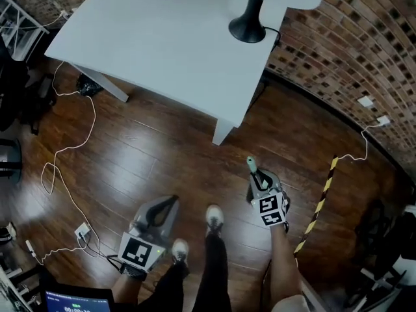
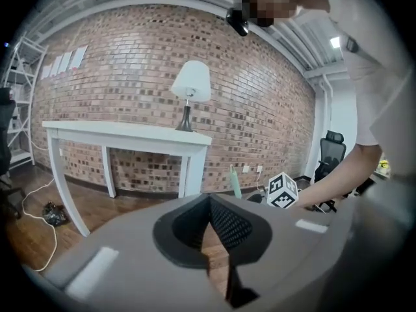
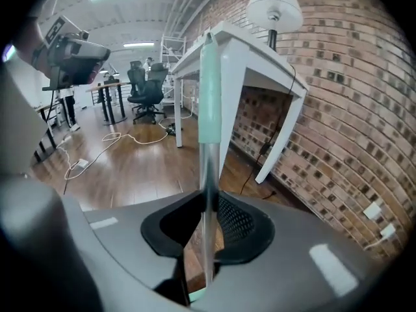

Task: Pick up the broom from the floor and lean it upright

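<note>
Right gripper view: right gripper [image 3: 207,221] clamped on broom handle [image 3: 209,109], metal shaft rising between the pads to a mint-green end. Just beside it, left gripper [image 2: 209,225] pinched together on nothing. Below, wooden floor [image 1: 149,155]. Farther off, white table [image 1: 162,44] bearing lamp [image 1: 247,23], against brick wall [image 1: 351,51].

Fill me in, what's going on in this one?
A person stands on a wood floor with a gripper in each hand. The right gripper is closed on the metal handle of the broom, whose pale green end sticks out past the jaws; the bristles are out of view. The left gripper has its jaws together on nothing. A white table with a lamp stands ahead by the brick wall.
</note>
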